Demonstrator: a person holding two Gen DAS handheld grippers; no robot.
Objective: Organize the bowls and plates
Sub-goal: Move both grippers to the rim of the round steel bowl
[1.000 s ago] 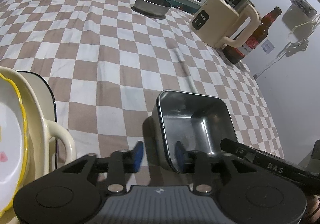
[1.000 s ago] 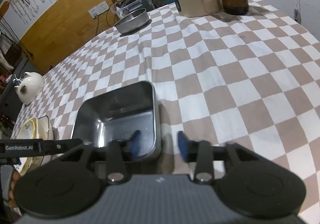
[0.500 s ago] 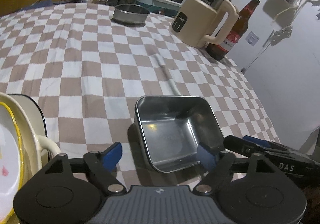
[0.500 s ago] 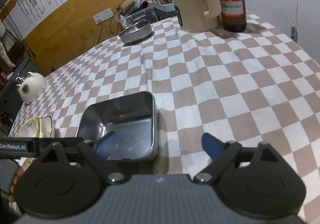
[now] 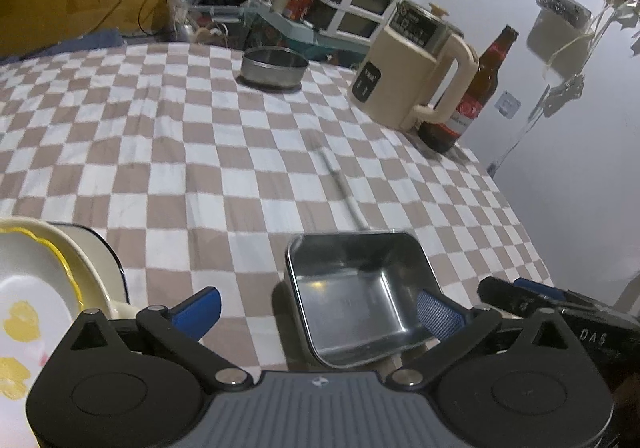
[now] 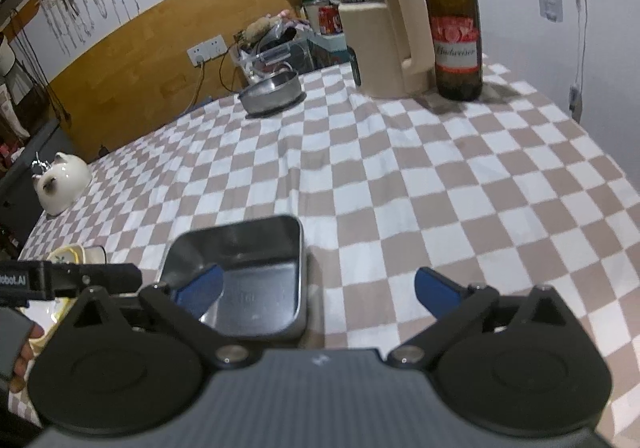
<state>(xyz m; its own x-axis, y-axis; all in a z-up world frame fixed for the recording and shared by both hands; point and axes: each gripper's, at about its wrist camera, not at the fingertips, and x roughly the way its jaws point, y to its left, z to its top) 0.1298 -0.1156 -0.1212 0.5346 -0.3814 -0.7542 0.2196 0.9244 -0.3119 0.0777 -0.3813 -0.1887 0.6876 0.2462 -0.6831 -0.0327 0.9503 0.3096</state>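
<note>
The steel tray (image 5: 360, 296) sits on the checked tabletop (image 5: 200, 152) near its front edge, upright and empty, with a long crease in the cloth running back from its far rim. The left tool (image 5: 316, 310) hangs over it with jaws spread wide, having just been opening; one blue pad (image 5: 436, 314) shows over the tray's right side and the other well off to its left, neither pressing on the metal. The right tool (image 6: 316, 288) is likewise wide apart after just opening, its left pad (image 6: 200, 290) over the tray's inside and its right pad out over bare cloth (nothing is gripped by either). To the left of the tray, at the tabletop's edge, stands a stack of plates (image 5: 36, 300): a white one with a yellow rim and yellow marks on top of a cream dish with a handle. At the far side a round steel bowl (image 5: 274, 66) rests alone. To its right a cream kettle (image 5: 412, 84) stands just beside a brown beer bottle (image 5: 468, 104). In the right wrist view a white cat-shaped teapot (image 6: 62, 184) sits near the tabletop's left edge, and a person's fingers (image 6: 24, 352) show at the lower left.
</note>
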